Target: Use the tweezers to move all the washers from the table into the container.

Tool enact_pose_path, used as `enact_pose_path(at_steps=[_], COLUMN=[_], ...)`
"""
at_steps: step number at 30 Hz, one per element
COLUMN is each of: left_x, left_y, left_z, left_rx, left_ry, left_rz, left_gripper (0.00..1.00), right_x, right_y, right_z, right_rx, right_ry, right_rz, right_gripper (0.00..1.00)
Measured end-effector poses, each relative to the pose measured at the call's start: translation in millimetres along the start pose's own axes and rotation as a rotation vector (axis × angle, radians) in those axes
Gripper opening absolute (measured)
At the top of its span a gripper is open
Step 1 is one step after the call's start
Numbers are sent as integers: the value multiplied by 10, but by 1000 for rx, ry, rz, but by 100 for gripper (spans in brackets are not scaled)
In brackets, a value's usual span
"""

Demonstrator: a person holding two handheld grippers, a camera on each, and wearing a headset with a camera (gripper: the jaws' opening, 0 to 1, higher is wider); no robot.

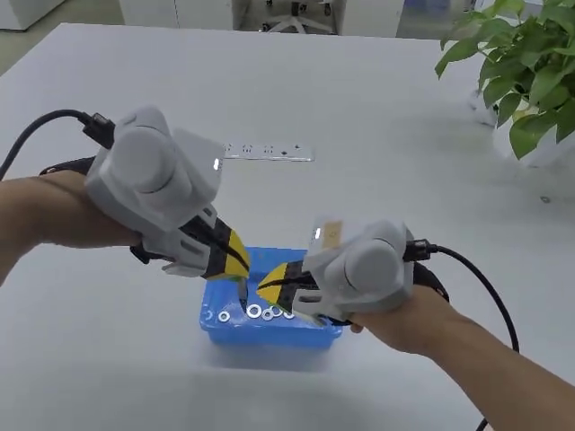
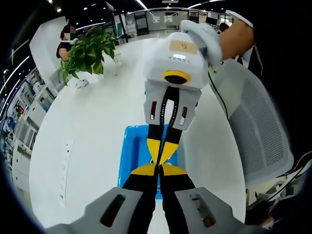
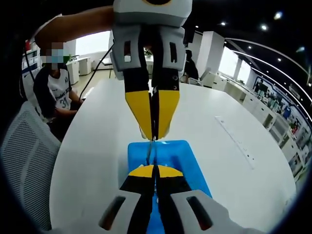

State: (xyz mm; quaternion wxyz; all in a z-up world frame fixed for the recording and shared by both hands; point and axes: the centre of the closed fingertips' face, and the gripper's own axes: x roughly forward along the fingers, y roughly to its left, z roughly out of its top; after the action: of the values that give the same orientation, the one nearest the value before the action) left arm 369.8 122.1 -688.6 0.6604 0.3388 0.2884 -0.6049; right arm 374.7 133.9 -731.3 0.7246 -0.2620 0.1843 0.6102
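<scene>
Washers [image 1: 254, 312] are lying inside the blue container [image 1: 269, 335] on the white bench [image 1: 359, 117], where the left claw [image 1: 235, 262] is clamping slim tweezers [image 1: 243, 289] tip-down, likely for dropping another in, while the closed right claw [image 1: 269, 289] is nosing alongside.

Head view looks down on the desk [image 1: 359, 108], close. Gripper views face each other, sharing the blue container [image 3: 180, 156].
</scene>
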Motion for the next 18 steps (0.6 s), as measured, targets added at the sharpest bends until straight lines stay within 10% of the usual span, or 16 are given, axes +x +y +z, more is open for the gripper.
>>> enact_pose_path(at_steps=[18], left_x=[-49], left_y=[-34], left_z=[18], left_rx=[-5], left_ry=[-4], left_rz=[13], left_gripper=[5], right_x=[-14], right_y=[31], right_z=[-1], right_rx=[-2], right_ry=[-1], right_rz=[6], right_gripper=[2])
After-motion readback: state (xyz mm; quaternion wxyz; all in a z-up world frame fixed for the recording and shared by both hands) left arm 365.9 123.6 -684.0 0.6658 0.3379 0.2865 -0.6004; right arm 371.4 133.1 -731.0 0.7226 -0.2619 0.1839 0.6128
